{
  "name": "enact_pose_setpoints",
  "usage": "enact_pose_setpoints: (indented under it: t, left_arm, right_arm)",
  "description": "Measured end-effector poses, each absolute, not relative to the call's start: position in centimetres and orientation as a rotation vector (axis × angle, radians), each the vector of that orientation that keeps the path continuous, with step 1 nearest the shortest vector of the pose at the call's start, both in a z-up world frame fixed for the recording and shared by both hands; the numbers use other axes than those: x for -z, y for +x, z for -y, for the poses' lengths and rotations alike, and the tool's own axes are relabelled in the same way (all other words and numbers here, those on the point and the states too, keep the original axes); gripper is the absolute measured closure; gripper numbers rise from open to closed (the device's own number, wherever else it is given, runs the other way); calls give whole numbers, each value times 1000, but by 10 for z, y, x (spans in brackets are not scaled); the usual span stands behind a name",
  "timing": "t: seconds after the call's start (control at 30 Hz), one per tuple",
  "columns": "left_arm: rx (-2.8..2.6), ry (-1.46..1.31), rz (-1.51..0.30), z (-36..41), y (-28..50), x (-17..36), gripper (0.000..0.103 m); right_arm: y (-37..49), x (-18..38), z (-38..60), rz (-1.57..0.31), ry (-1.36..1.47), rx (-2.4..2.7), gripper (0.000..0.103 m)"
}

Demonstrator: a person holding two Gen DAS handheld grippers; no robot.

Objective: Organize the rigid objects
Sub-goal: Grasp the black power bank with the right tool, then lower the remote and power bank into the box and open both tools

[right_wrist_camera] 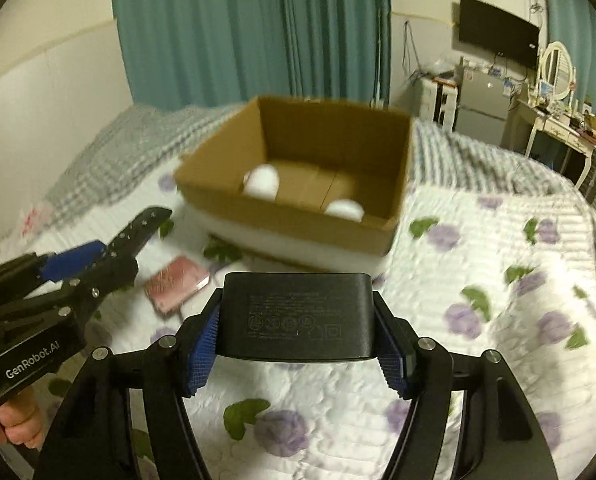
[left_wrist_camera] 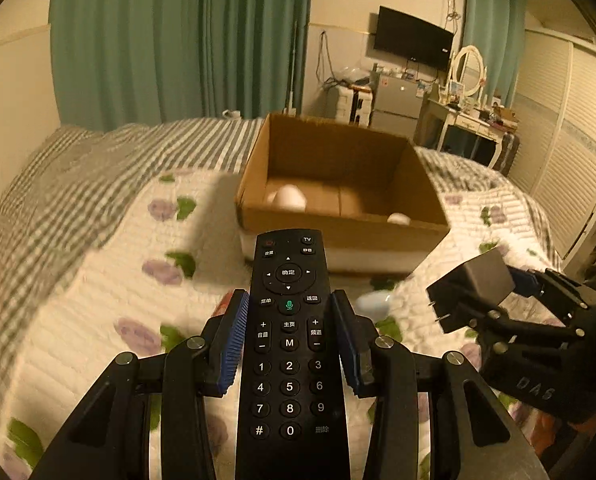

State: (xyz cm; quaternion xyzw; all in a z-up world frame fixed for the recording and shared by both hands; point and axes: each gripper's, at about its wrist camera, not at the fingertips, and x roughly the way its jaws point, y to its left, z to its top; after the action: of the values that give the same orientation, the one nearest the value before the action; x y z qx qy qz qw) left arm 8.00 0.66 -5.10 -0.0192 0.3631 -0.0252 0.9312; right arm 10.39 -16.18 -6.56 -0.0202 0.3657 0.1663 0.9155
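Black remote (left_wrist_camera: 289, 344); black adapter (right_wrist_camera: 295, 316)

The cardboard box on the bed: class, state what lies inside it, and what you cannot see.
Inside the cardboard box lie two white rounded objects: one by the left wall, one against the near wall. The near wall hides the floor strip behind it.

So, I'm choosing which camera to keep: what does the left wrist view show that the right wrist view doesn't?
Only the left wrist view shows the remote gripped by the left gripper, and the charger's plug prongs. Only the right wrist view shows the charger's printed label, a pink booklet on the bed, and a hand. Both show the cardboard box holding two white things, and the right gripper holding the charger.
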Motion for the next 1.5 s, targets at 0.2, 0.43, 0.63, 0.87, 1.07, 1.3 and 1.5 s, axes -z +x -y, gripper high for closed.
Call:
enact_pose_setpoints:
  t: [0.2, 0.43, 0.63, 0.87, 1.07, 1.3, 1.5]
  left_arm:
    - [77, -2, -664, 8, 114, 5, 61]
    - [125, 22, -654, 22, 201, 0, 61]
    - [141, 27, -722, 27, 263, 38, 61]
    - [177, 27, -745, 30, 284, 71, 59]
    - [131, 97, -712, 31, 273, 56, 49]
    - [82, 69, -728, 13, 253, 55, 48]
    - [60, 30, -710, -4, 217, 43, 42]
  right_arm:
    - [129, 14, 185, -666, -33, -328, 36]
    - [189, -15, 194, -617, -19, -319, 36]
    - [254, -2, 194, -625, -8, -303, 36]
    - [293, 32, 195, -656, 26, -303, 36]
    - [304, 40, 186, -692, 0, -299, 36]
    - [296, 35, 179, -652, -17, -315, 22]
    - [249, 22, 198, -646, -19, -277, 18]
